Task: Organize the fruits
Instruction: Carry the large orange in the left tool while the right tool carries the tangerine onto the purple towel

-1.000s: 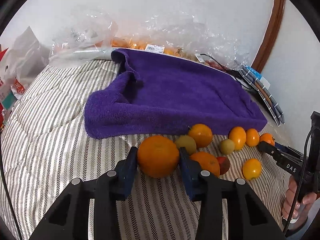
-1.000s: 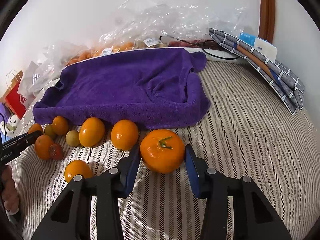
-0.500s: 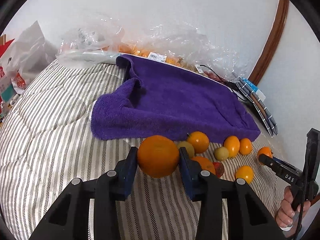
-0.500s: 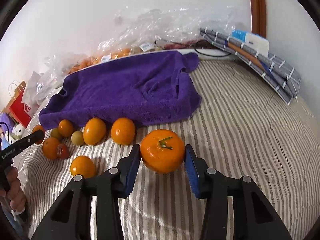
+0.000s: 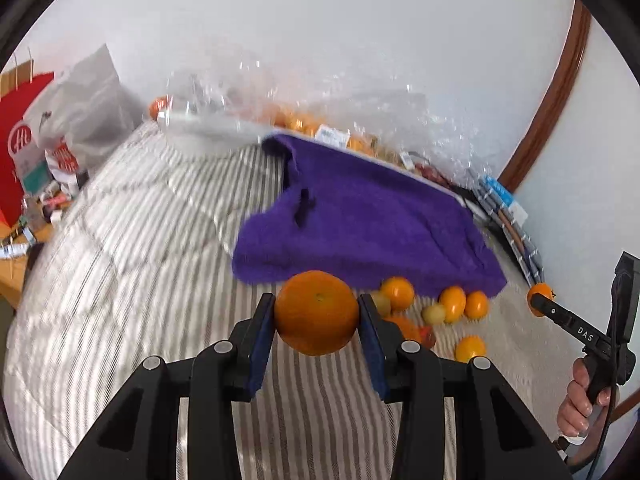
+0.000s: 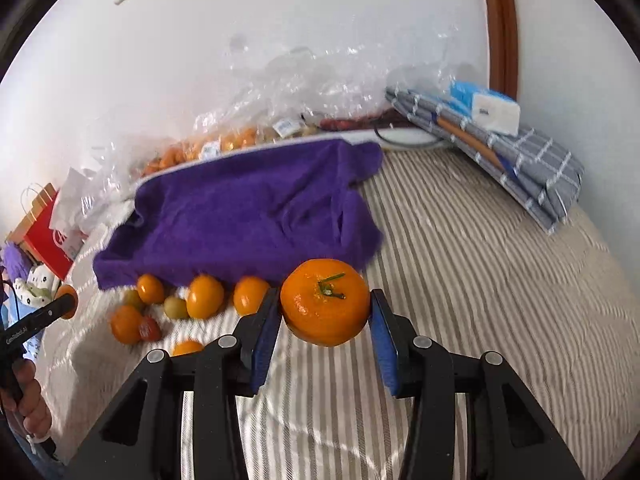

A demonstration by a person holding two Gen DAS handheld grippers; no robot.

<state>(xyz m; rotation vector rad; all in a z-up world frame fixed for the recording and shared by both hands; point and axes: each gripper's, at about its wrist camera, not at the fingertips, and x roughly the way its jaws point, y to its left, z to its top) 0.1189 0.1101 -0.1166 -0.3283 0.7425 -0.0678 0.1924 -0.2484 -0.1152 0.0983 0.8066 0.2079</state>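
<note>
My left gripper (image 5: 317, 318) is shut on a large orange (image 5: 317, 313), held above the striped bedcover (image 5: 132, 280). My right gripper (image 6: 325, 312) is shut on a stemmed mandarin (image 6: 325, 307), also lifted off the cover. A purple towel (image 5: 360, 224) (image 6: 248, 208) lies spread behind both fruits. Several small oranges and greenish fruits (image 5: 452, 304) (image 6: 206, 296) sit in a loose cluster along the towel's near edge. In the left wrist view the other gripper (image 5: 568, 320) shows at the right edge with its mandarin (image 5: 541, 293) at the tip.
Clear plastic bags of fruit (image 6: 224, 144) line the wall behind the towel. A folded grey checked cloth (image 6: 520, 160) lies at the back right. A red paper bag (image 5: 20, 148) and clutter stand beyond the bed's left side. A person's hand (image 5: 580, 396) grips the other handle.
Both grippers have risen with their fruits still held. The cover, towel and fruit cluster look farther away, and the left view has swung left, showing more of the red bag.
</note>
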